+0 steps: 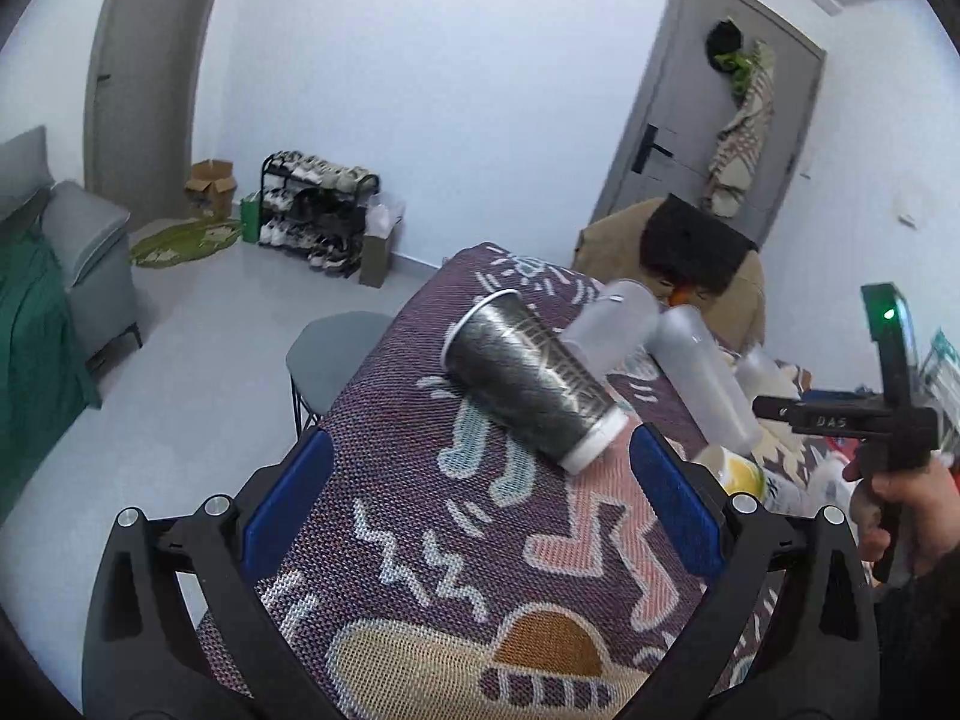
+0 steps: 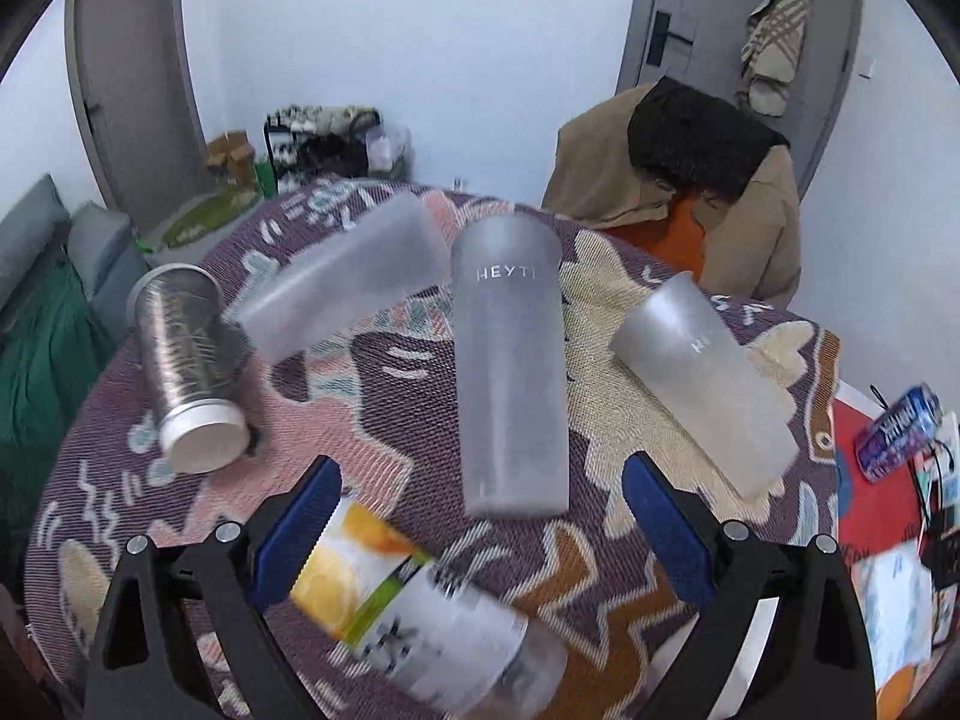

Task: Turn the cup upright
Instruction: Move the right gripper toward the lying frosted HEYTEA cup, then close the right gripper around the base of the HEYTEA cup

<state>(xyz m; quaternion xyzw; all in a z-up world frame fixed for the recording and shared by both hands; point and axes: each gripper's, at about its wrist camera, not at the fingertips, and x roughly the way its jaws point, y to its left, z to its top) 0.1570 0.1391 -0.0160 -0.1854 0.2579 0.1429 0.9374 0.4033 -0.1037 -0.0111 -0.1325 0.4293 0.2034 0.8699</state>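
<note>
Several cups lie on their sides on the patterned tablecloth [image 1: 420,540]. A dark metallic cup [image 1: 531,381] with a white base lies ahead of my open, empty left gripper [image 1: 480,498]; it also shows in the right wrist view [image 2: 186,360]. Three frosted cups lie there: one at the back left [image 2: 342,282], one in the middle [image 2: 510,372] marked HEYTEA, one at the right [image 2: 702,378]. A cup with a yellow fruit label [image 2: 408,618] lies between the fingers of my open right gripper [image 2: 480,516], untouched.
A chair draped with a tan coat [image 2: 678,180] stands behind the table. A blue can [image 2: 897,432] and papers lie at the right. A grey stool [image 1: 336,354] stands left of the table. A shoe rack [image 1: 318,210] stands by the wall.
</note>
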